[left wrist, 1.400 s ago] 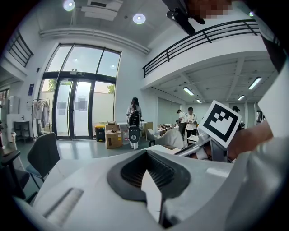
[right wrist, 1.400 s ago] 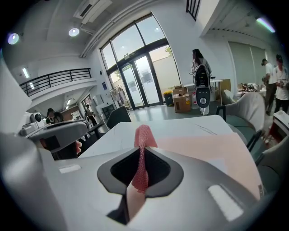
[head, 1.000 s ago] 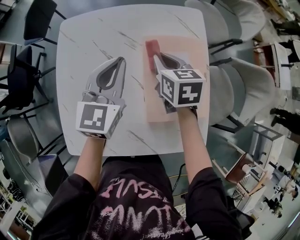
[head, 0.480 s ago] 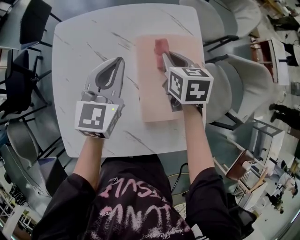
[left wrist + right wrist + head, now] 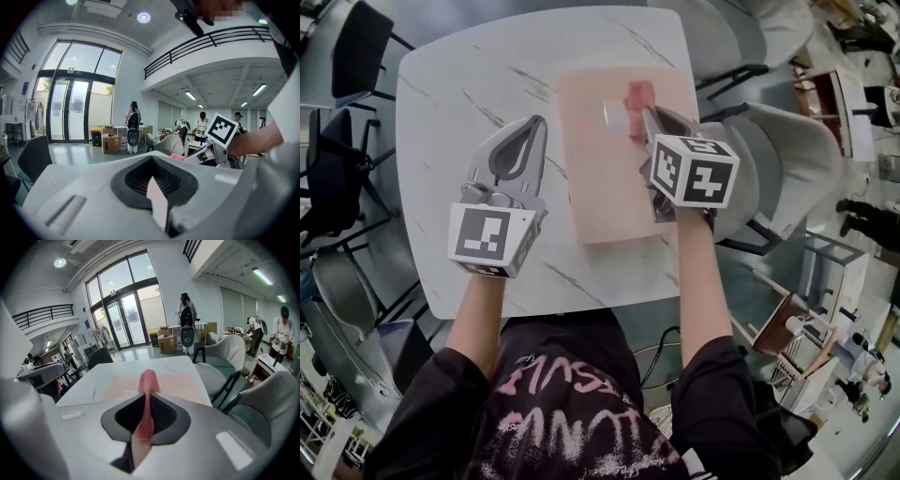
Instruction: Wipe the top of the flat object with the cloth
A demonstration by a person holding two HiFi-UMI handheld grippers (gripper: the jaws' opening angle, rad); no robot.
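Cloth [image 5: 639, 97]: one piece, pink-red open mesh, folded into a narrow strip. It stands on edge between the jaws of my right tongs [image 5: 648, 116], which are clamped on it. In the right gripper view the strip [image 5: 147, 399] runs straight along the jaws, with its free end pointing away from me. It sits over the far right part of the board [image 5: 605, 178]; I cannot confirm contact.

Board: one, flat, smooth, pale salmon, rectangular. Its long axis runs away from me.

Left tongs [image 5: 534, 131]: jaws together with nothing between them, just left of the board and apart from it.

Table [image 5: 469, 103]: one, under the board, white with thin dark streaks and rounded corners.

Chairs [image 5: 787, 159]: at least two, pale and moulded, right of the board.
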